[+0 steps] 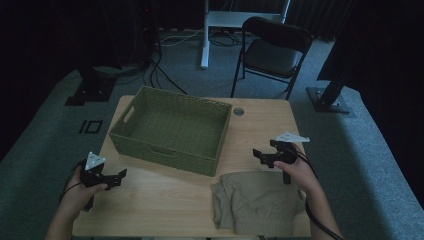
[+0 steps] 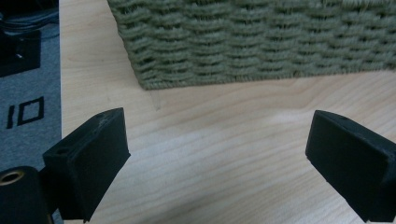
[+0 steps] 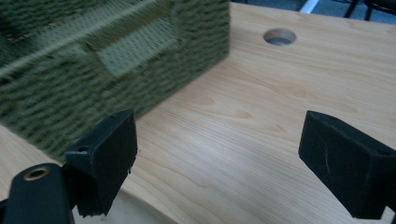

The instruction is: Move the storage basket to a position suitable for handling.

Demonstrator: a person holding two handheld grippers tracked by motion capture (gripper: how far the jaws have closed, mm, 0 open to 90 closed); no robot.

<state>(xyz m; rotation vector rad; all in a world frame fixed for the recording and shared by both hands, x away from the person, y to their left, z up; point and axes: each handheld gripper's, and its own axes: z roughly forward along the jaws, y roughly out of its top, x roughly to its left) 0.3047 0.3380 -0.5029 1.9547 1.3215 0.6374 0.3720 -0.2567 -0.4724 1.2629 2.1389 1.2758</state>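
The right gripper (image 1: 261, 156) hovers at the right middle of the high view, its jaws spread wide with nothing between them; in the right gripper view they frame bare wood. Just below it, at the lower right of the frame, lies a folded pair of khaki trousers (image 1: 257, 201) on the desk (image 1: 165, 200), near the front edge and close to the gripper without touching it. The left gripper (image 1: 119, 177) sits at the lower left, jaws equally wide and empty, well apart from the trousers. Behind both, in the upper middle, stands a green woven basket (image 1: 145, 141), empty inside.

The trousers look soft, light and limp, so they will likely sag and unfold if lifted by one corner. A pinch through all folded layers at two edges, one gripper each side, seems the safest hold. The bundle is roughly square; its slightly longer axis runs left to right, with the gathered waistband seemingly along the bottom edge, toward the person.
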